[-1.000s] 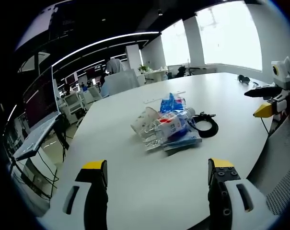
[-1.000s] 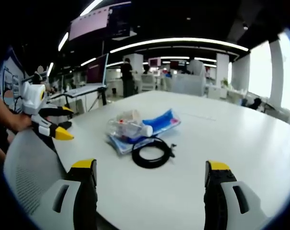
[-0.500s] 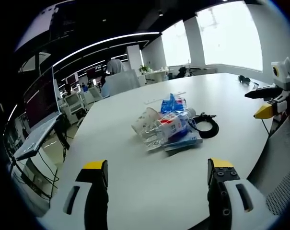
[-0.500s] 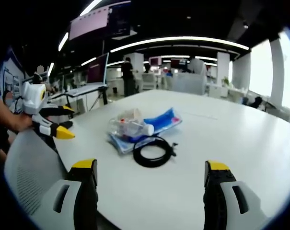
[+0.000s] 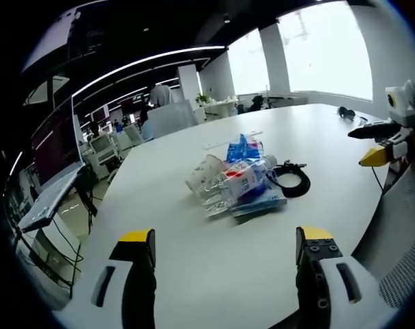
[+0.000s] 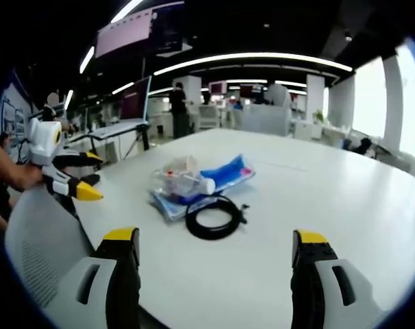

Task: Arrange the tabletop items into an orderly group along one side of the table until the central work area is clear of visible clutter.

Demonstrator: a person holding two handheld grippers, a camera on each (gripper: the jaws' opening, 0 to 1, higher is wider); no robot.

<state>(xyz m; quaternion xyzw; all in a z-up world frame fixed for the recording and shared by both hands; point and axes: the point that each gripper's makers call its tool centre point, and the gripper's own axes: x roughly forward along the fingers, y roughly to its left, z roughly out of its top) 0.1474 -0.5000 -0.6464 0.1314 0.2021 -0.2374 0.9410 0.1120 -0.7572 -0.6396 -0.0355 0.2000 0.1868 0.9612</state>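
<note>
Two hand-held grippers approach a cluster of items on a large white table (image 5: pixel 193 226). In the left gripper view, the left gripper (image 5: pixel 224 257) hangs over the near table edge with its jaws wide apart and nothing between them; the right gripper (image 5: pixel 378 144) enters from the right, off the table's edge. In the right gripper view, the right gripper (image 6: pixel 214 257) likewise stands with jaws spread and empty, and the left gripper (image 6: pixel 73 178) appears at the left beside a grey chair back (image 6: pixel 46 240). The clutter lies together near the table's middle: a clear plastic container (image 5: pixel 210 181) leaning against a stack of blue-and-white packets (image 5: pixel 252 185), with a coiled black cable (image 5: pixel 293 181) just beside, touching or nearly touching the packets. The same group appears in the right gripper view, the coil (image 6: pixel 212 218) lying nearest that gripper, the packets (image 6: pixel 224 175) and container (image 6: pixel 176 181) behind it. The step in hand appears to be the reach toward this pile, with nothing yet moved. To do it well, the loose coil is probably best taken first by the right gripper, pinched across a bundled section so the loops do not spill, then set near one edge; the limp packets likely call for a low, flat pinch at a corner, and the light container may tip if nudged.
</note>
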